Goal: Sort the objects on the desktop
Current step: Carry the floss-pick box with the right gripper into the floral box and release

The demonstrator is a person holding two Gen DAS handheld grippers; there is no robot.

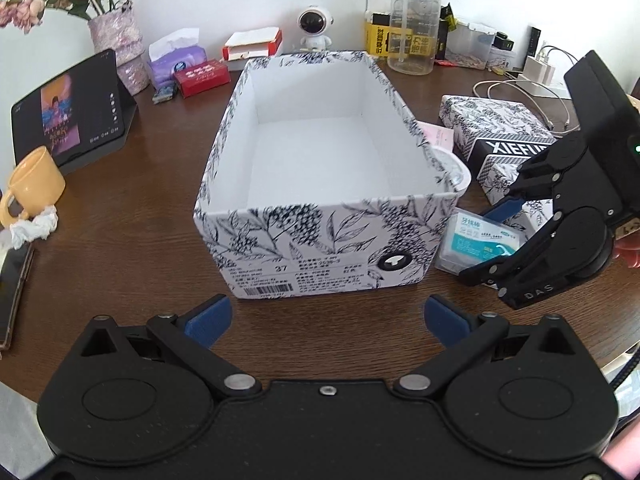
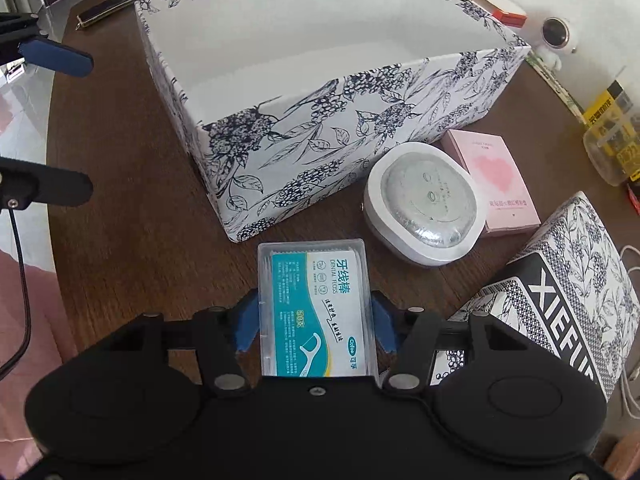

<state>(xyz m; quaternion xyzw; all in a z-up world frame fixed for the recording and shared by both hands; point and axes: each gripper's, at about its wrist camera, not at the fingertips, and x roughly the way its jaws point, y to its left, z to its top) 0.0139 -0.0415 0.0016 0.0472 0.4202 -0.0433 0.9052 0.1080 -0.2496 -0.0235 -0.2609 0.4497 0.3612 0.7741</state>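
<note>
An open white storage box (image 1: 320, 236) with a dark floral print stands mid-table, and its inside is bare. A clear dental floss box (image 2: 316, 292) with a teal label lies on the brown table just right of it. My right gripper (image 2: 316, 320) is shut on the floss box, with a blue pad against each long side. The left wrist view shows the same grip (image 1: 486, 242) beside the storage box's right front corner. My left gripper (image 1: 326, 316) is open in front of the storage box with nothing between its fingers.
A round white container (image 2: 428, 200) and a pink carton (image 2: 496, 176) lie between the storage box and a floral lid (image 2: 560, 308). A yellow mug (image 1: 34, 184), a tablet (image 1: 68, 112), a vase, tissues, a water bottle (image 1: 414, 20) and cables line the table's far and left sides.
</note>
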